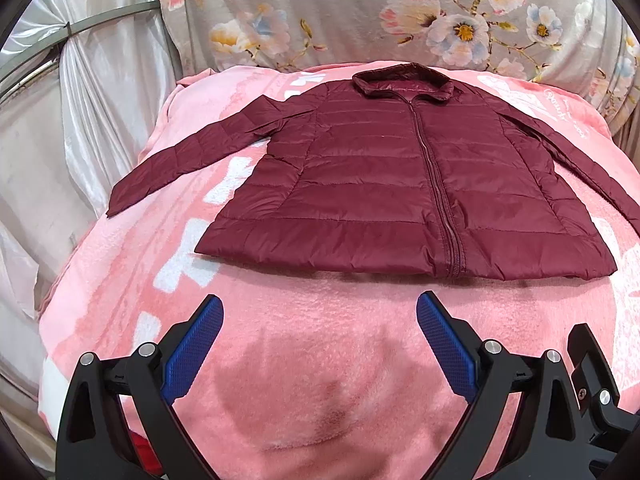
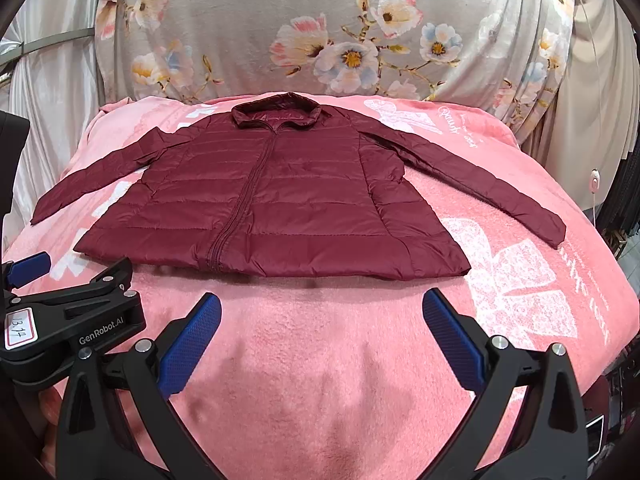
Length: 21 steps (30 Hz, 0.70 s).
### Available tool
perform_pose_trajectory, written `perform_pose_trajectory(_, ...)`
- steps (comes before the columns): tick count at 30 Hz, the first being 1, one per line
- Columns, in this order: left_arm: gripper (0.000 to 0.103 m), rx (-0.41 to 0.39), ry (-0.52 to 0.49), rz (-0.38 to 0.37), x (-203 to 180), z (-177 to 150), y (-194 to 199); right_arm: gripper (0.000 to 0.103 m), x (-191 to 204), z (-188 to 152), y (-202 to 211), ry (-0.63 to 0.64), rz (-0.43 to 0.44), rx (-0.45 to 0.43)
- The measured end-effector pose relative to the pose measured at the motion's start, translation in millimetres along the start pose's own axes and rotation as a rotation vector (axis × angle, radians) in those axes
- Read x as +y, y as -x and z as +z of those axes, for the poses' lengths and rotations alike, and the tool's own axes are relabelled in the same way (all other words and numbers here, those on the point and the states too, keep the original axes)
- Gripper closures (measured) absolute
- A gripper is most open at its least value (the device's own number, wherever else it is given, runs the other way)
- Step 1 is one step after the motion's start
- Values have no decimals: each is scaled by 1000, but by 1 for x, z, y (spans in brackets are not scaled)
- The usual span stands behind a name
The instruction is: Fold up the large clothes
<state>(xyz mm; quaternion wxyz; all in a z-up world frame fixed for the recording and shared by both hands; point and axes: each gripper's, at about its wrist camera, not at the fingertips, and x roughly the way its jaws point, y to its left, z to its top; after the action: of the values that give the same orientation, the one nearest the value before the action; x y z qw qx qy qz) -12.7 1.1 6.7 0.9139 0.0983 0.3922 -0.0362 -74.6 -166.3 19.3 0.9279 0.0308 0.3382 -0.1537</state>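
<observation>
A maroon quilted puffer jacket [image 1: 400,184] lies flat, zipped, front up on a pink blanket [image 1: 312,340], collar at the far end, both sleeves spread outward. It also shows in the right wrist view [image 2: 272,204]. My left gripper [image 1: 319,312] is open and empty, hovering over the blanket just short of the jacket's hem. My right gripper [image 2: 322,312] is open and empty, also short of the hem. The left gripper's body [image 2: 68,312] shows at the left of the right wrist view.
A grey floral cloth [image 2: 320,28] stands behind the bed. Pale satin curtains [image 1: 100,92] hang at the left. The blanket [image 2: 560,280] drops off at the right edge, with dark items and a white cord switch [image 2: 596,182] beyond.
</observation>
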Motion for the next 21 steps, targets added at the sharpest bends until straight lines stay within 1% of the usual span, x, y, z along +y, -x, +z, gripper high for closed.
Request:
perform_pose_trajectory(11,8,-1,6,0,-3,-8,5,5,1,0,2,1,-1,-1)
perform_pose_trajectory(12,8,2,5,-2,2,-2,-1,5,2,0,1,2,-2,-2)
perform_pose_trajectory(21,8,6,12,-7,8,0,-2,5,3,1,3,4,-5,-2)
